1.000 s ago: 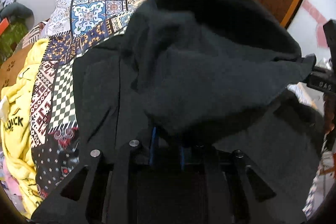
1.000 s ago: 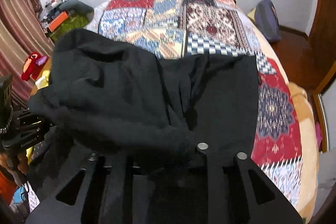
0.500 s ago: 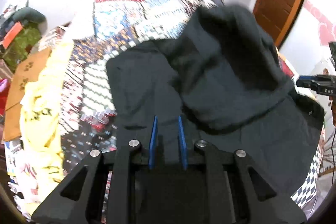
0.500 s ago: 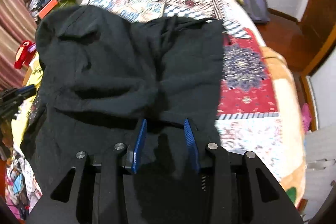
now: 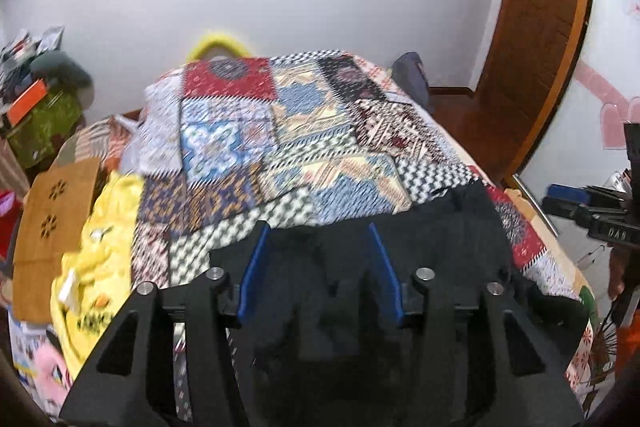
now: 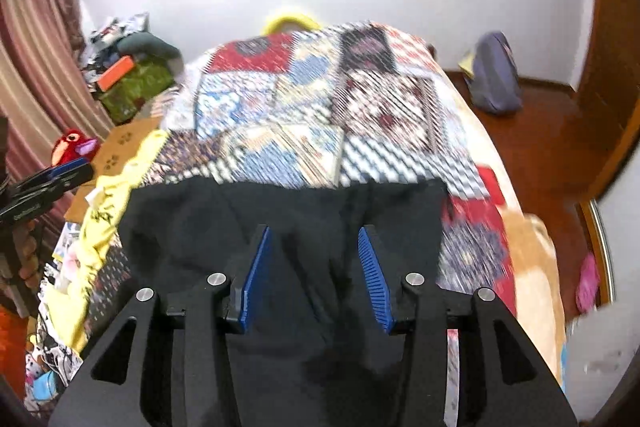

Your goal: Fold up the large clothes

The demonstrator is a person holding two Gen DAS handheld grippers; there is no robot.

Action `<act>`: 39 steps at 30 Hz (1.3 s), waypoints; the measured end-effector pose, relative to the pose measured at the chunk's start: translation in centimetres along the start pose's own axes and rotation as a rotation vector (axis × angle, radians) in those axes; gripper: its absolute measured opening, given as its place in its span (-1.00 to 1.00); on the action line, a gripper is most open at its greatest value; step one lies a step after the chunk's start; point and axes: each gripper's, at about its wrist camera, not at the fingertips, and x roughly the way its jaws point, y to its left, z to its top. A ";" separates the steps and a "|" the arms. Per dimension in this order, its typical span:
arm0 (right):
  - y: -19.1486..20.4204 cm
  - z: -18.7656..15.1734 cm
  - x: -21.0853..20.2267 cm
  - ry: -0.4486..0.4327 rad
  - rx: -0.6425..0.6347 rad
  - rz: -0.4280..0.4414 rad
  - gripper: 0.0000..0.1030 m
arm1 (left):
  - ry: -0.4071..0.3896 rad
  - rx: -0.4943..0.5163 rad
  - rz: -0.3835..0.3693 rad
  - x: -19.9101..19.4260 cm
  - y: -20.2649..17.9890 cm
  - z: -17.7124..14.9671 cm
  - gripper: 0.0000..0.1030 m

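Both grippers, left and right, hang with fingers opening and empty over the black garment lying on the quilted bed, a fold apparently just laid; next, regrasp an edge.

Both grippers: black frames w/ silver screws, ribbed blue pads.
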 end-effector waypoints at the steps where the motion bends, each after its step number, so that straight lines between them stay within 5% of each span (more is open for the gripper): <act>1: 0.6 0.5 0.3 -0.007 -0.010 0.009 -0.12 | 0.003 0.008 -0.003 0.9 0.0 0.5 -0.02; 8: 2.6 2.4 5.9 0.061 0.024 0.098 -0.06 | 0.127 -0.029 -0.056 7.2 -1.3 0.5 0.07; 19: 4.3 -4.4 10.3 0.243 -0.084 0.120 -0.06 | 0.285 -0.002 -0.057 11.3 -1.7 -8.1 0.11; 25: 5.0 -6.9 11.6 0.253 -0.139 0.071 -0.03 | 0.240 -0.063 -0.010 12.1 -1.3 -10.7 0.42; 32: 5.2 -6.7 11.6 0.294 -0.131 0.046 -0.03 | 0.257 -0.094 -0.011 11.5 -0.8 -10.5 0.45; 39: 5.3 -6.5 8.0 0.282 -0.146 -0.004 0.13 | 0.181 -0.073 0.014 5.7 -0.1 -9.3 0.44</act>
